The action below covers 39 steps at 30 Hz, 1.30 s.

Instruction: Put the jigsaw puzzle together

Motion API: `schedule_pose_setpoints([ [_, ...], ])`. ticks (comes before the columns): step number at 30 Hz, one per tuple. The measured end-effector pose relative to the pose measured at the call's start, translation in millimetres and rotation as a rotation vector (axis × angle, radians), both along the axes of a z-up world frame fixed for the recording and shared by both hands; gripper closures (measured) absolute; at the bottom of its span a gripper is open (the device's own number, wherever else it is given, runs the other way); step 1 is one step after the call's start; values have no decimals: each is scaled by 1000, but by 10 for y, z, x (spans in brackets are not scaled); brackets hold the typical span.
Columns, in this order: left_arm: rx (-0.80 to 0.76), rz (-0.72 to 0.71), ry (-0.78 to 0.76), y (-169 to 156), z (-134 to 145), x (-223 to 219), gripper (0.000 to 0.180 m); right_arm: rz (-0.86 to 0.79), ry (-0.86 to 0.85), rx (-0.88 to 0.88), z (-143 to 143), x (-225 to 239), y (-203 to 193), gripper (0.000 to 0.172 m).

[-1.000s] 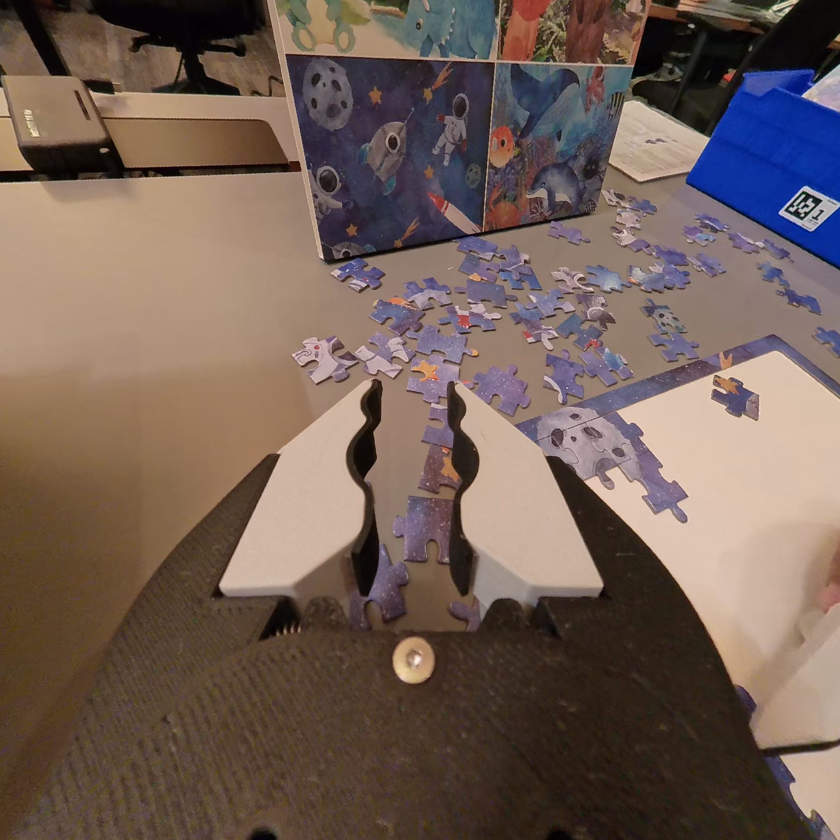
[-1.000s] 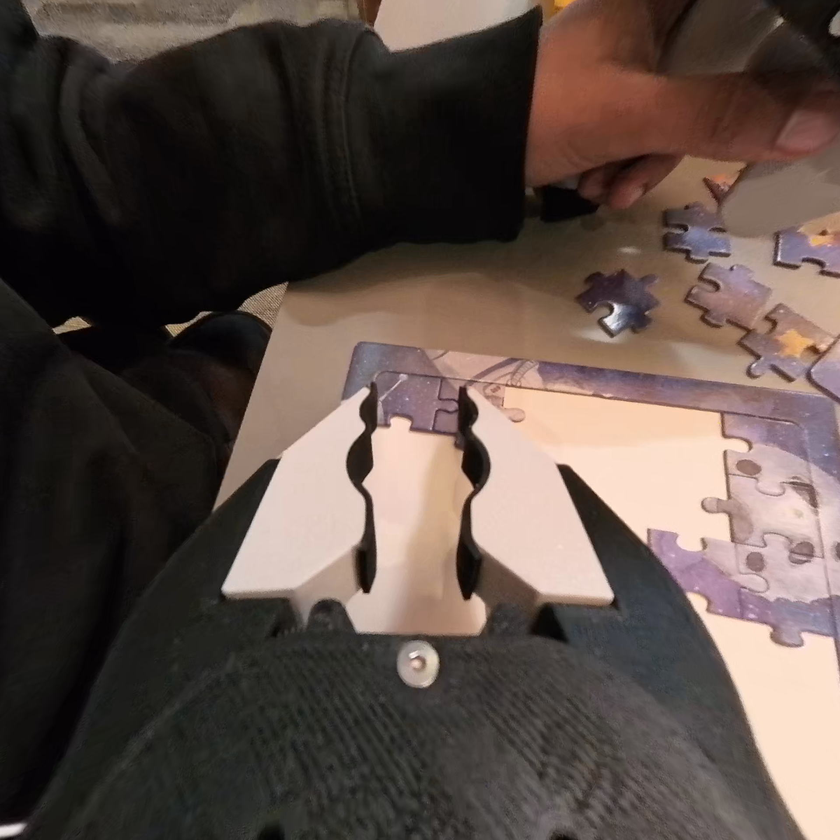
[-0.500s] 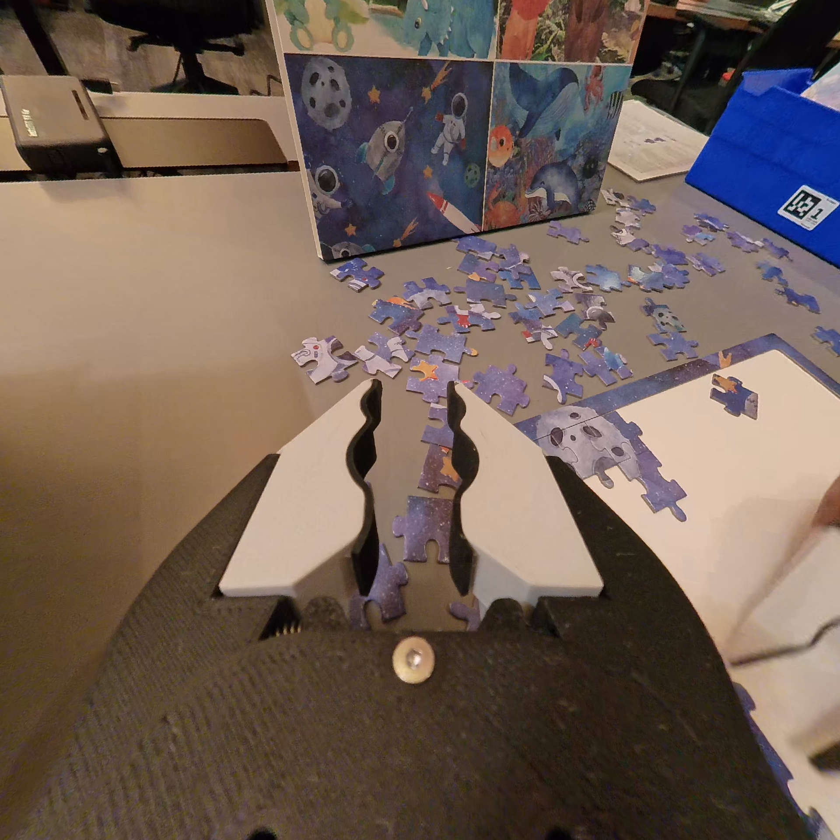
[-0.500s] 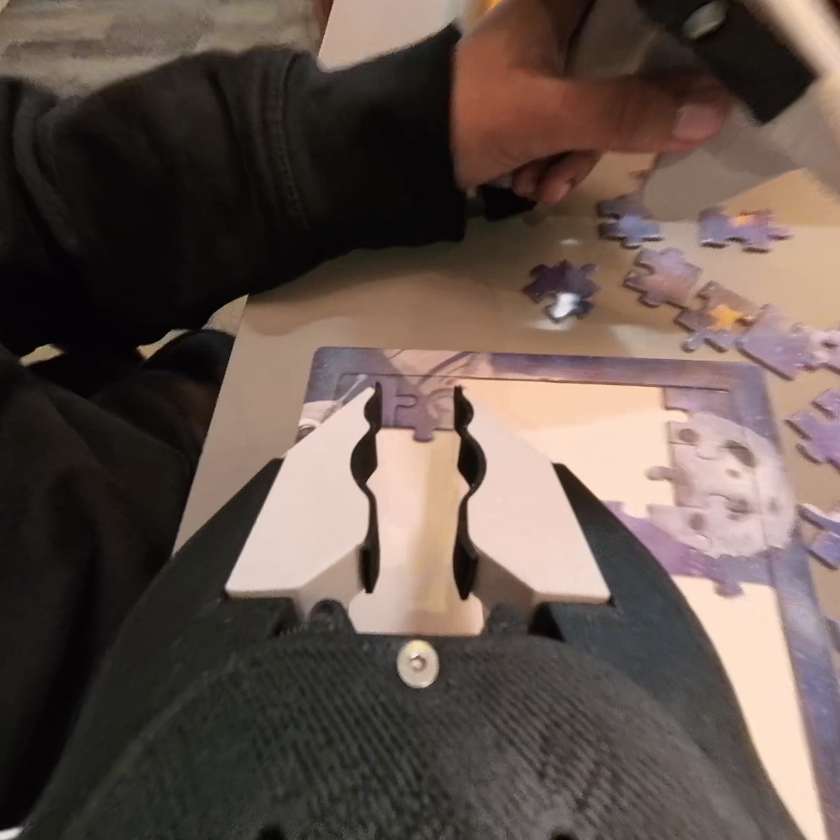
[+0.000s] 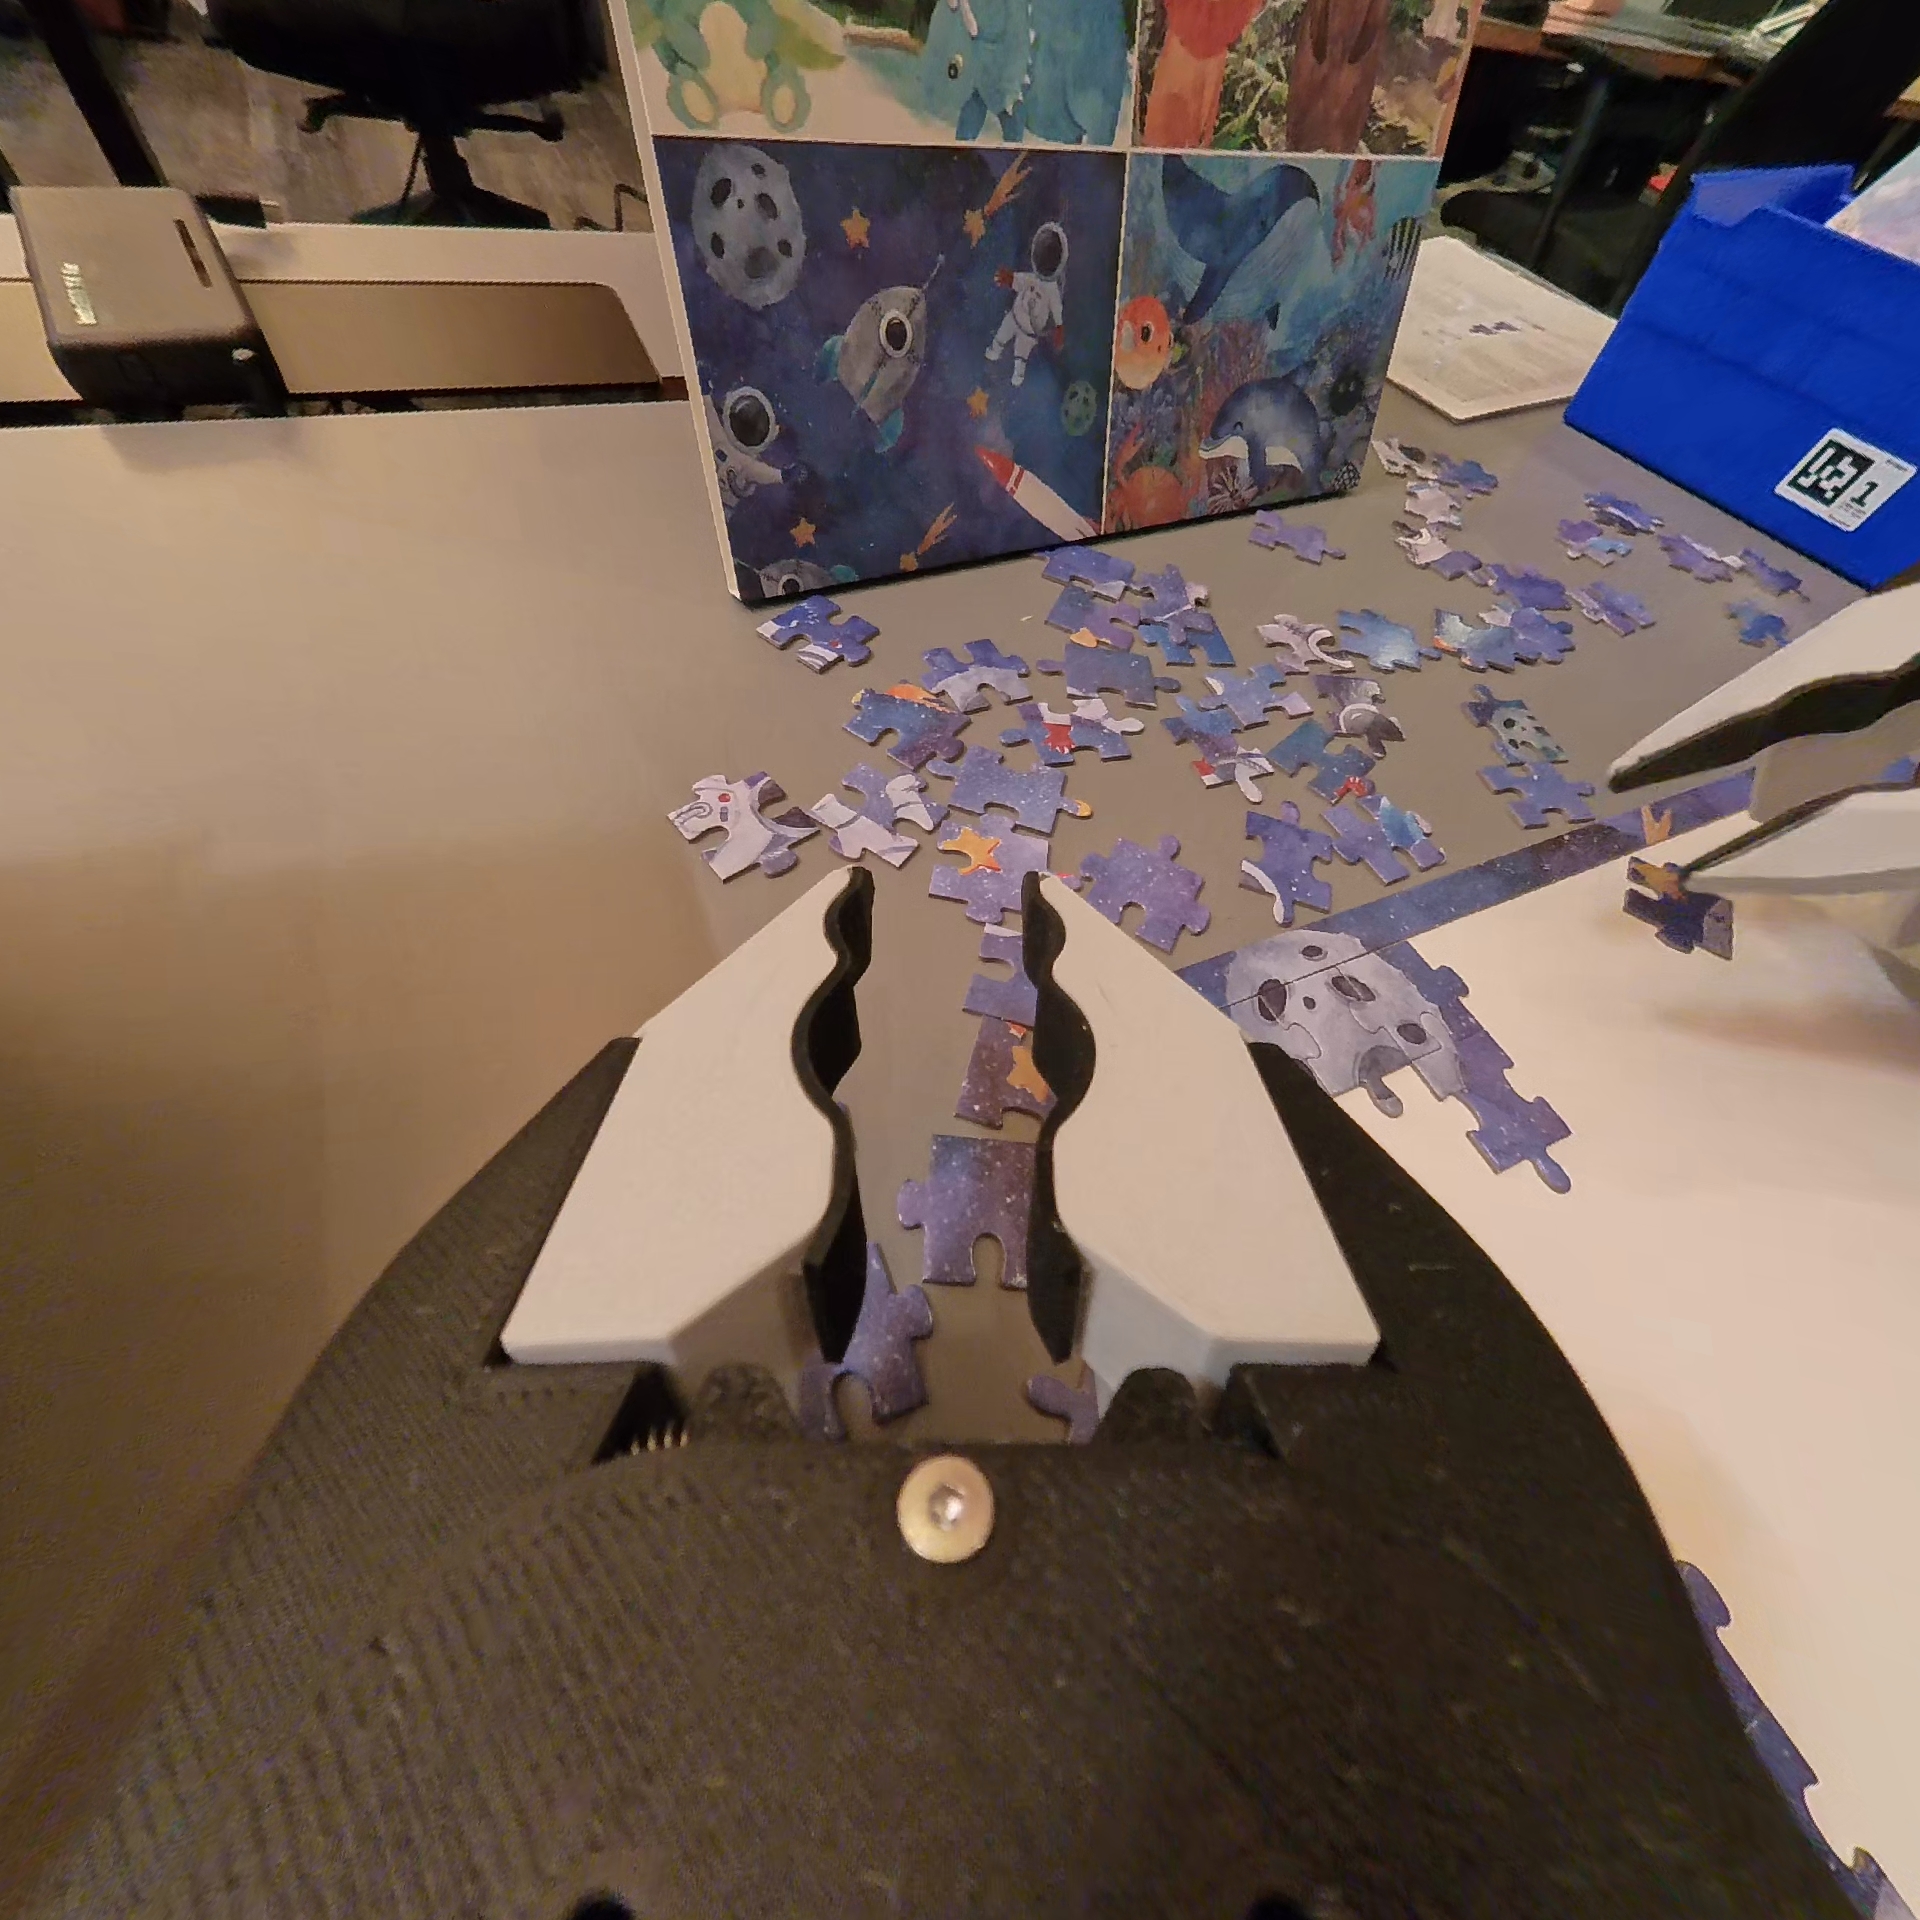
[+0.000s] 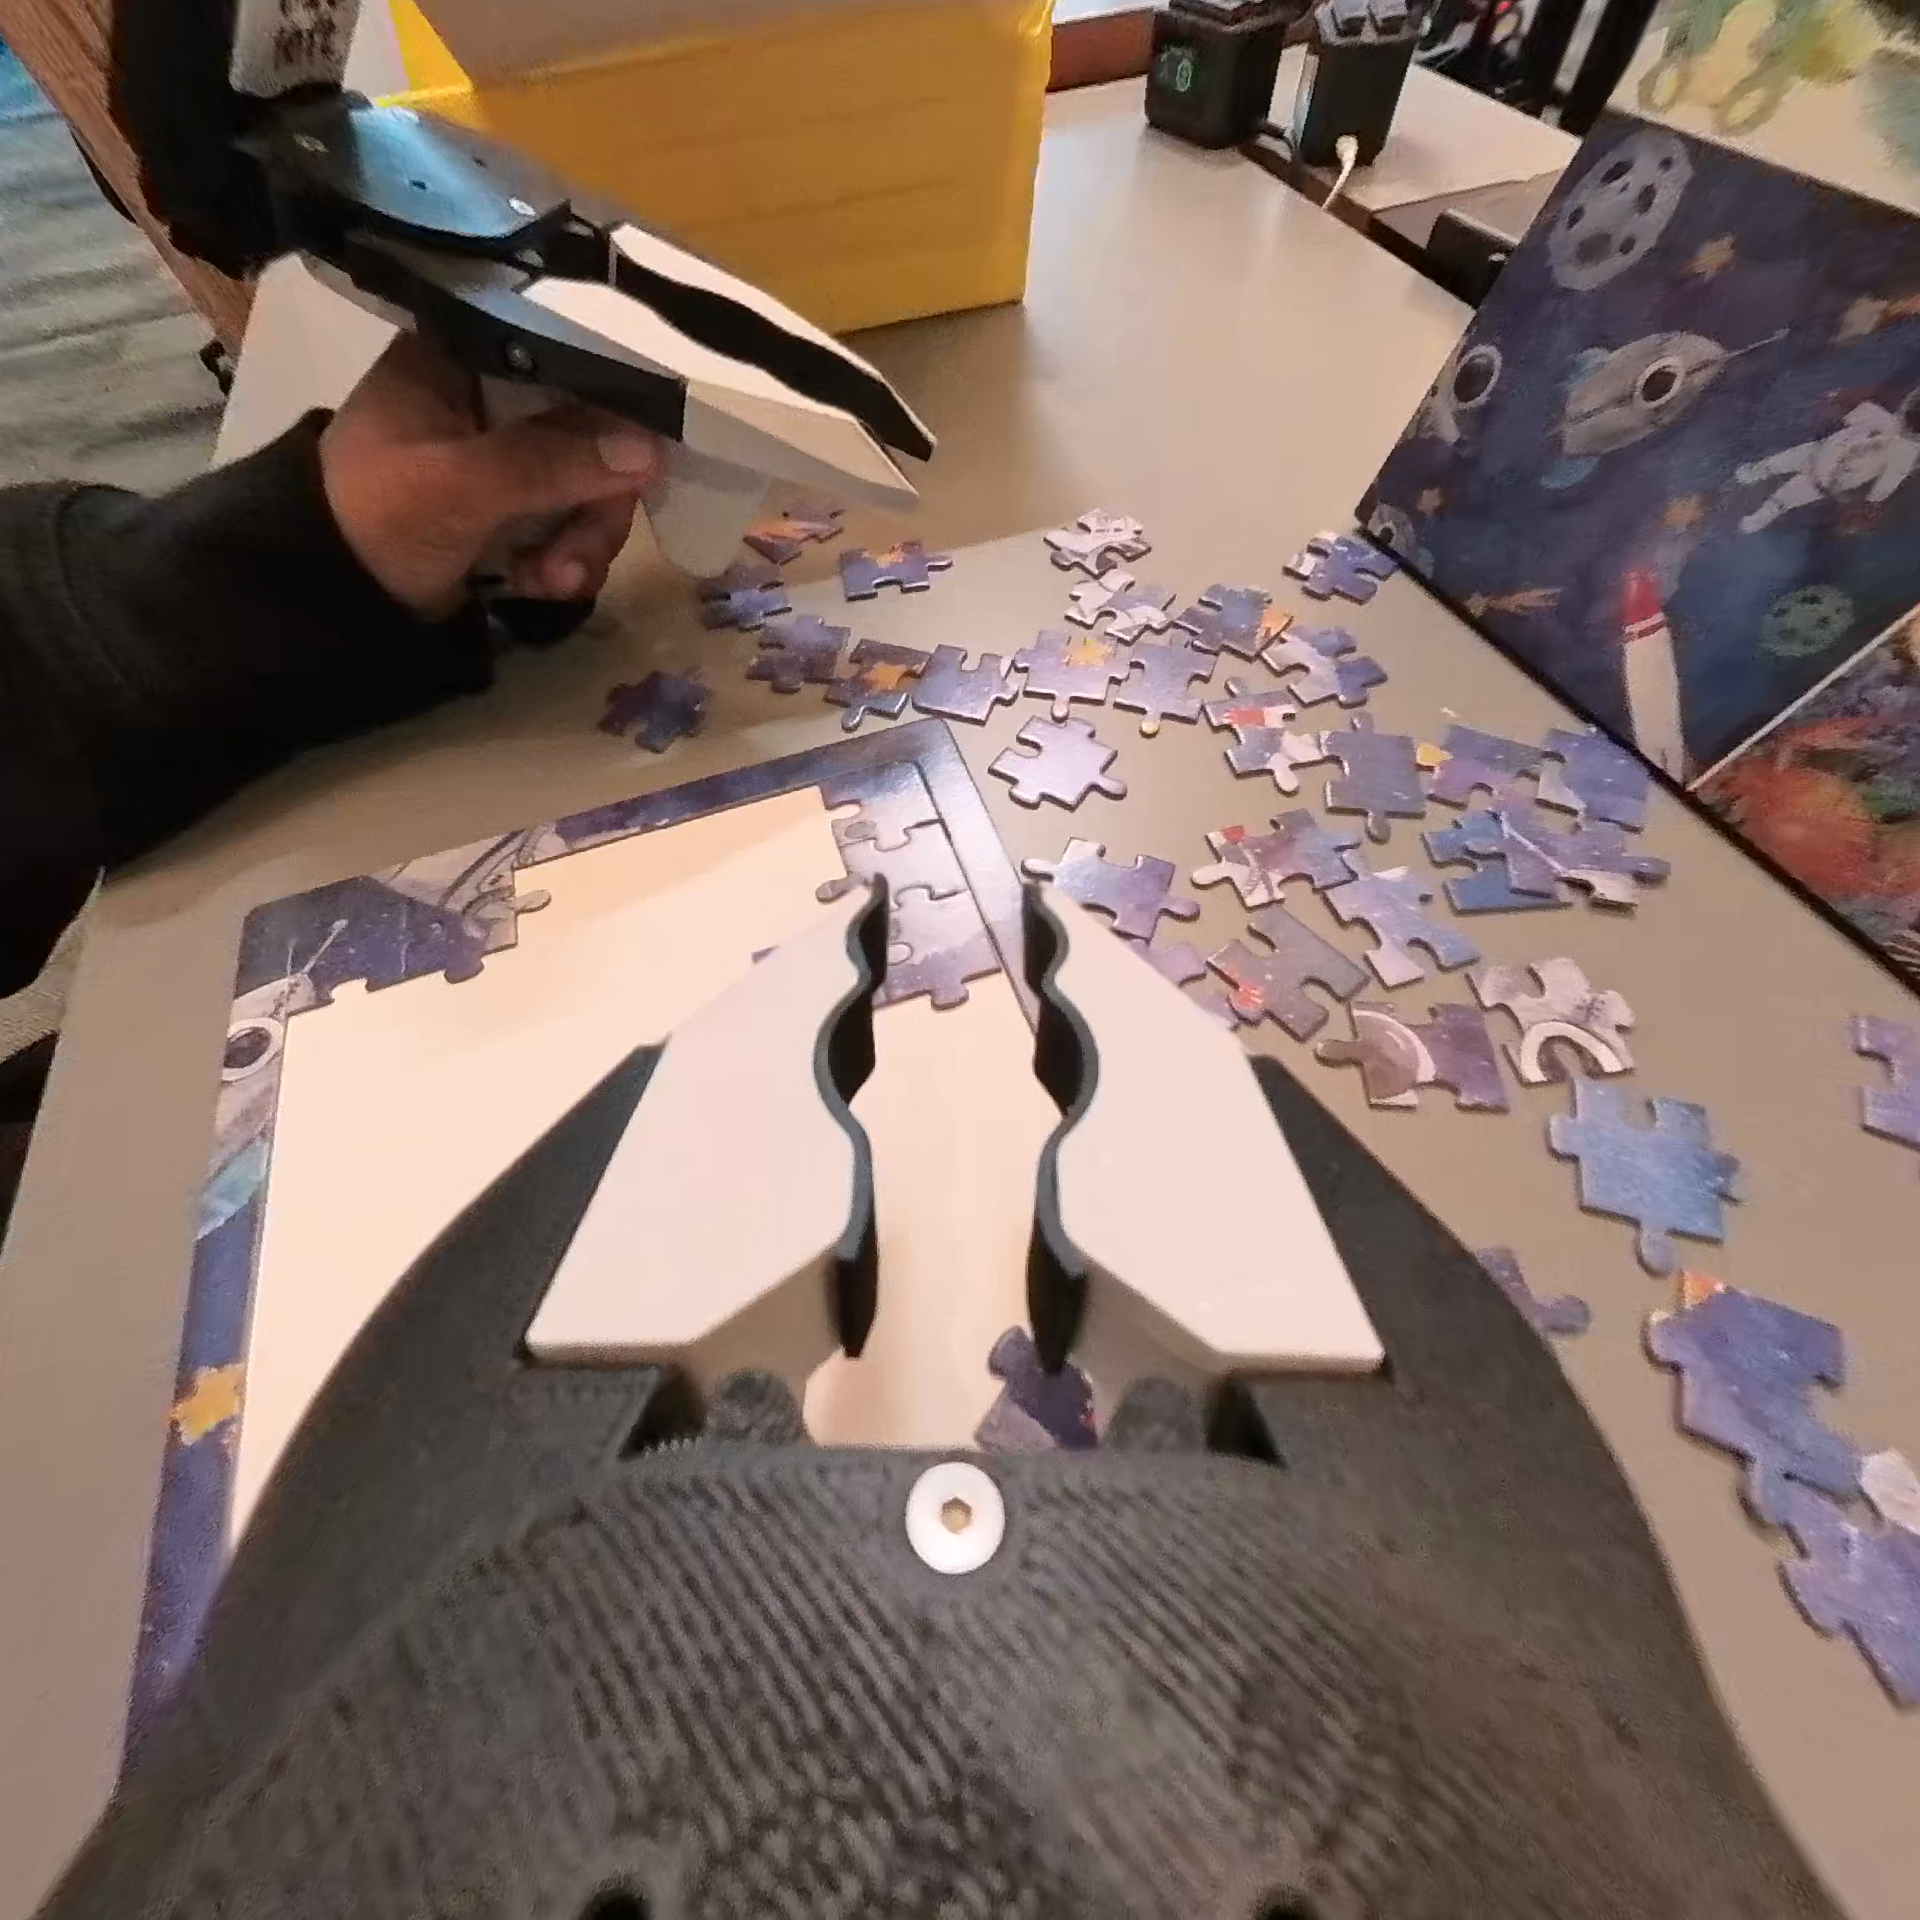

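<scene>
Both grippers hover, fingers apart and empty, over the loose puzzle pieces [image 5: 1148, 888].
Judged: lower the right gripper [image 6: 951, 899] slowly beside the puzzle frame [image 6: 961, 790]; keep the left gripper [image 5: 945, 883] clear.

Your right gripper [image 6: 951, 899] hovers with jaws parted and nothing between them, above the puzzle tray's [image 6: 951, 769] far corner, where a few joined pieces [image 6: 914, 883] sit. Loose puzzle pieces [image 6: 1299, 748] scatter across the surface [image 6: 1195, 312] to the right. Your left gripper [image 6: 909, 462] hangs at upper left, before a yellow bin [image 6: 831, 156].
</scene>
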<state>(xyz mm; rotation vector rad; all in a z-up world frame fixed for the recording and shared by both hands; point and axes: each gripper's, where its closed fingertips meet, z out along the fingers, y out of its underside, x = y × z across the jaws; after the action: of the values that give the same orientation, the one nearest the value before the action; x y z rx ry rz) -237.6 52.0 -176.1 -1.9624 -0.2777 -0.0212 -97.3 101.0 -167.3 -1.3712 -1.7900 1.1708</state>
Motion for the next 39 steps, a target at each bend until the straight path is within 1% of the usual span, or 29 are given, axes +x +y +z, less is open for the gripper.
schedule_pose_setpoints([
  [8,0,-1,5,-1,2,3,154,-5,7,114,-30,-12,0,148],
  [14,-2,-2,3,0,-2,6,153,-32,42,84,62,2,91,148],
  [26,-2,-2,-3,-2,-5,2,153,-121,80,91,185,93,425,149],
  [31,-1,-1,-7,-3,-5,-1,153,-189,103,113,231,187,662,148],
  [36,3,-1,-13,-6,-1,-4,153,-250,121,61,249,292,899,148],
  [39,-3,-3,-13,-2,-10,-1,153,-281,134,64,280,348,1007,148],
])
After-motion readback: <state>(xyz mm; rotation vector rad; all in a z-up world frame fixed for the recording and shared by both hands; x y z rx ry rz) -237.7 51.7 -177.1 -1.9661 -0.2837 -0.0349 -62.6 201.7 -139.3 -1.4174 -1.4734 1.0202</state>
